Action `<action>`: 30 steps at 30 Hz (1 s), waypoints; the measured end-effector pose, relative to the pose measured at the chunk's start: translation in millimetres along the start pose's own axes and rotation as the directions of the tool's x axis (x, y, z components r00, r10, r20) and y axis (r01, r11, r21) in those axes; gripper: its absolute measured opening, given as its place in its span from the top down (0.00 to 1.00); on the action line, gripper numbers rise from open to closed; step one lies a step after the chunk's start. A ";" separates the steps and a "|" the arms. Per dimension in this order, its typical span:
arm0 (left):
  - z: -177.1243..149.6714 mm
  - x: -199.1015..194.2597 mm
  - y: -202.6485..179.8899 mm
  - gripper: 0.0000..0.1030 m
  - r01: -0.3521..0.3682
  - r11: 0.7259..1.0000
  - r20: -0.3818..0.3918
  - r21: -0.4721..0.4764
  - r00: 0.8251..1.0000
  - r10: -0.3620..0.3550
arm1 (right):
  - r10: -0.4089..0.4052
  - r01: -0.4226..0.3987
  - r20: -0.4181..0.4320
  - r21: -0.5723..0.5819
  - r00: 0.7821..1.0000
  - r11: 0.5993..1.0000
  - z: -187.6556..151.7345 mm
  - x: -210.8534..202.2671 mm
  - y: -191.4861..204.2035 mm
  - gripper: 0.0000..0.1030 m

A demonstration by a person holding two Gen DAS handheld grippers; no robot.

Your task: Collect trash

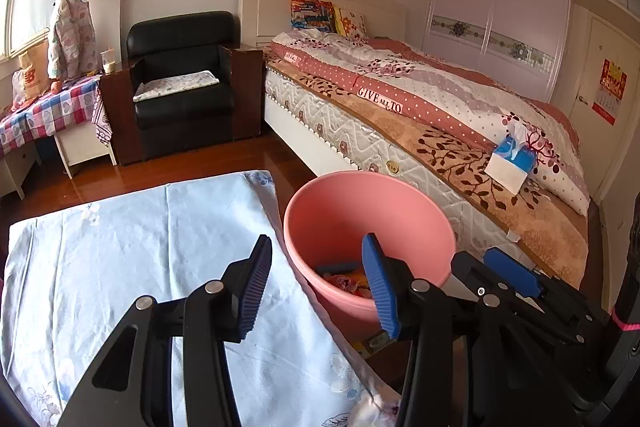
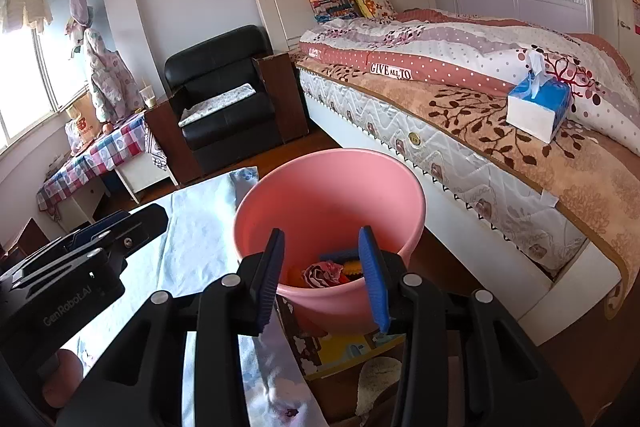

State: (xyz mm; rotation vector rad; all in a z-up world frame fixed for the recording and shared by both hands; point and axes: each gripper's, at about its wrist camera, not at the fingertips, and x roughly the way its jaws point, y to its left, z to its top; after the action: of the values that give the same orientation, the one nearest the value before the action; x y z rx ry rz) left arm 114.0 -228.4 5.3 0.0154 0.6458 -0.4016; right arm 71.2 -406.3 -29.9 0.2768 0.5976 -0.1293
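Observation:
A pink bin (image 1: pixel 372 203) stands on the floor between the cloth-covered table and the bed; it also shows in the right wrist view (image 2: pixel 332 195). Crumpled wrappers and other trash (image 2: pixel 328 273) lie at its bottom, and show in the left wrist view (image 1: pixel 344 281). My left gripper (image 1: pixel 316 285) is open and empty, over the table's right edge and the bin's near rim. My right gripper (image 2: pixel 322 275) is open and empty, just above the bin's near rim. The right gripper's body shows in the left wrist view (image 1: pixel 516 279).
A light blue floral cloth (image 1: pixel 140 251) covers the table at left. The bed (image 1: pixel 420 115) with a blue tissue box (image 2: pixel 540 105) runs along the right. A black armchair (image 1: pixel 184 83) and a checked side table (image 1: pixel 52 111) stand at the back.

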 end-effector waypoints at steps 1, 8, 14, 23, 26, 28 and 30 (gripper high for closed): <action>0.2 -0.8 0.8 0.55 -0.001 1.000 0.001 -0.001 1.000 0.001 | 0.000 0.000 0.002 -0.001 1.000 1.000 0.0 -0.4 0.6 0.62; -0.5 -4.2 5.9 0.55 -0.007 1.000 0.007 -0.022 1.000 0.008 | -0.001 0.001 0.003 -0.003 1.000 1.000 -0.2 -1.1 2.5 0.62; -0.8 -6.1 8.8 0.55 -0.009 1.000 0.007 -0.028 1.000 0.009 | -0.001 0.001 0.008 -0.014 1.000 1.000 2.9 -3.2 6.3 0.61; 0.3 -8.9 11.5 0.55 -0.007 1.000 0.011 -0.031 1.000 0.007 | -0.002 0.002 0.005 -0.024 1.000 1.000 3.9 -4.0 10.7 0.61; 0.2 -9.1 11.6 0.55 -0.007 1.000 0.012 -0.029 1.000 0.008 | -0.003 0.003 0.006 -0.027 1.000 1.000 3.9 -4.1 11.6 0.61; 0.1 -9.4 12.1 0.55 -0.005 0.999 0.012 -0.031 1.000 0.006 | -0.003 0.003 0.007 -0.029 1.000 1.000 4.3 -4.4 12.0 0.61; 0.4 -9.5 12.0 0.55 -0.006 1.000 0.013 -0.029 1.000 0.006 | -0.003 0.004 0.007 -0.029 1.000 1.000 4.1 -4.5 12.7 0.61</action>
State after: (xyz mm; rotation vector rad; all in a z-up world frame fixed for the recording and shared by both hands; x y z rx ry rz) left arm 111.8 -213.9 10.0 -0.0134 0.6385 -0.3861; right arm 72.2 -395.2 -21.4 0.2468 0.5927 -0.1247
